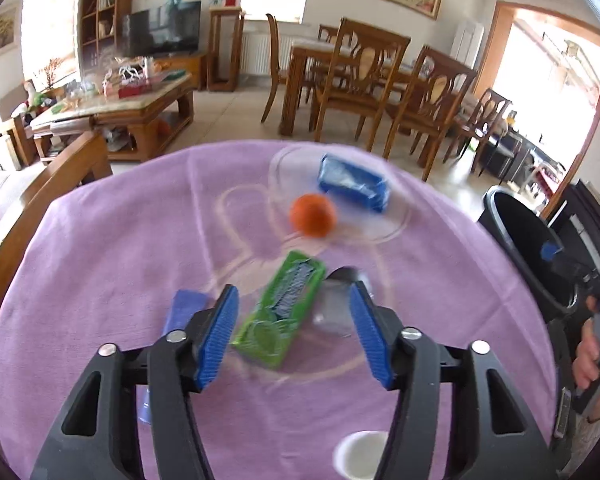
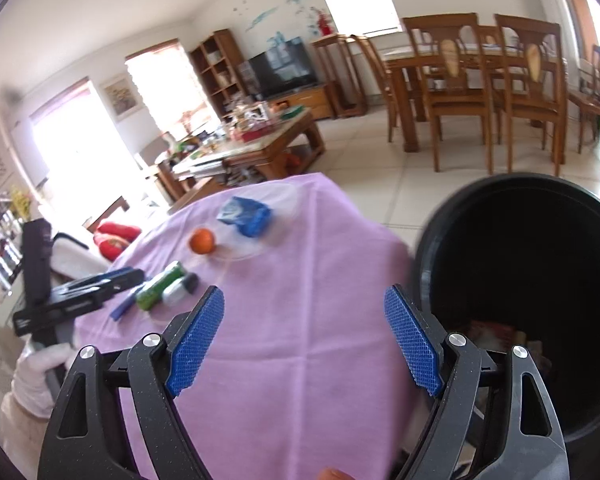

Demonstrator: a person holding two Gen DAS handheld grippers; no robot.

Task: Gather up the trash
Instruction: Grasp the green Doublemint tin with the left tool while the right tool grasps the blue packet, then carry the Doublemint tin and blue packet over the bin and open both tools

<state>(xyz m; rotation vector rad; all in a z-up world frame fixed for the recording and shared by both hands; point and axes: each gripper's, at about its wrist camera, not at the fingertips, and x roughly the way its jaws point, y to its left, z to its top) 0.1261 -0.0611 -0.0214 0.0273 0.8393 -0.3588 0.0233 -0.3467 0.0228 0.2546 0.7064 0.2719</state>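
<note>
We count two grippers, both spread wide and holding nothing. Our left gripper (image 1: 294, 334) hovers over the purple cloth (image 1: 120, 260), its jaws straddling one green wrapper (image 1: 280, 312) that lies flat on the cloth between the blue pads. Just right of the wrapper we see one grey, silvery packet (image 1: 334, 304), touching or nearly touching it; blur keeps us from telling which. One flat blue piece (image 1: 184, 308) lies just left of the left jaw.

Farther out sits one clear plate (image 1: 396, 224), and on it we count two things: one orange (image 1: 313, 215) and one blue packet (image 1: 354, 182). One white cup (image 1: 360, 454) stands at the near edge of the cloth, below the gripper.

Our right gripper (image 2: 304, 336) hangs over the table's right edge, its right jaw in front of the one black bin (image 2: 520, 280), which stands just beside the table. Some scraps lie at the bottom of the bin, too dark for us to count. From this view the green wrapper (image 2: 160, 284) lies well to the left, near the left gripper's body.
</note>
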